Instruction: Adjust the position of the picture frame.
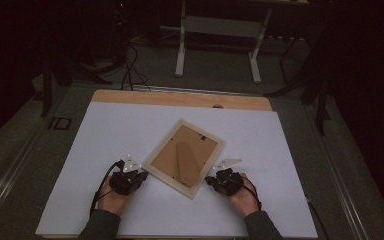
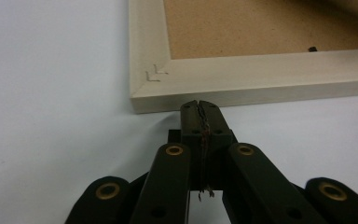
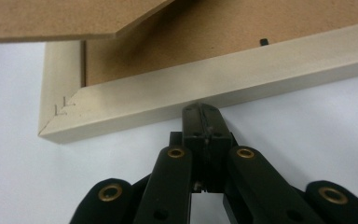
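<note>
Both hands come in at the near edge of the bench, 1 at each side of the picture frame, which lies face down with its brown back up and its long axis turned diagonally. At the left, the left gripper has its fingers pressed together, tips just at the frame's pale outer edge near a corner. At the right, the right gripper also has its fingers pressed together against the opposite side. Neither hand is clearly nearer, so I judge a push from both sides comes next.
</note>
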`<state>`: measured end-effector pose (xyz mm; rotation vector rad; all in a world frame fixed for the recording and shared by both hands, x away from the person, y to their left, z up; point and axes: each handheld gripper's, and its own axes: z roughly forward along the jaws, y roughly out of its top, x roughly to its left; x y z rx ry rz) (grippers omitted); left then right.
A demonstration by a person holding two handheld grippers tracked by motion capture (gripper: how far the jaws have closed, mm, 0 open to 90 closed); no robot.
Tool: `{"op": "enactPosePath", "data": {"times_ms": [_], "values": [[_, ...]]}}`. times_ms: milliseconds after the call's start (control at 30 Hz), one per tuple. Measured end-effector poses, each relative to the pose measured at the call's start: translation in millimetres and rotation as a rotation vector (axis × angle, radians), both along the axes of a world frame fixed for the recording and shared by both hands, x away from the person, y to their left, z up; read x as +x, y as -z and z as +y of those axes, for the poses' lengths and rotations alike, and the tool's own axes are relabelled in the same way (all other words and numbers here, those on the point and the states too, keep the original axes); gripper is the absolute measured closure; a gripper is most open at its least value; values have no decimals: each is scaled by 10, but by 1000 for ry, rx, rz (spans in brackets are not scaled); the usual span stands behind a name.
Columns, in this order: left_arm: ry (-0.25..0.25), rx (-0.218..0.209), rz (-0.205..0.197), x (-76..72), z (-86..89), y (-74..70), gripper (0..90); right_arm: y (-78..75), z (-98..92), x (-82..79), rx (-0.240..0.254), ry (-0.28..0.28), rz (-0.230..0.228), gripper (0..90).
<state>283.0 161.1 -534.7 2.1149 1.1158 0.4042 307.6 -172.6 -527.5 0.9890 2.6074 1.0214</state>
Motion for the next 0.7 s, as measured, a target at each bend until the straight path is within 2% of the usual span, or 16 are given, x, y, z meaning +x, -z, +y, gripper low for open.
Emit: {"op": "enactPosePath", "data": {"times_ms": [133,267,367,433,533,700], "values": [[-13,0,3,17,10,10,900,0,16,11,2,-18,1,898],[-20,2,3,19,7,8,900,-22,-37,41,9,-10,-6,898],[-26,-10,7,36,5,13,900,-90,-159,134,22,39,-34,898],[-27,-11,9,38,5,12,900,-106,-187,170,22,51,-45,898],[-39,-14,11,53,5,12,900,-150,-270,306,28,101,-69,898],[-56,-25,17,94,13,13,900,-186,-387,510,55,180,-69,897]]}}
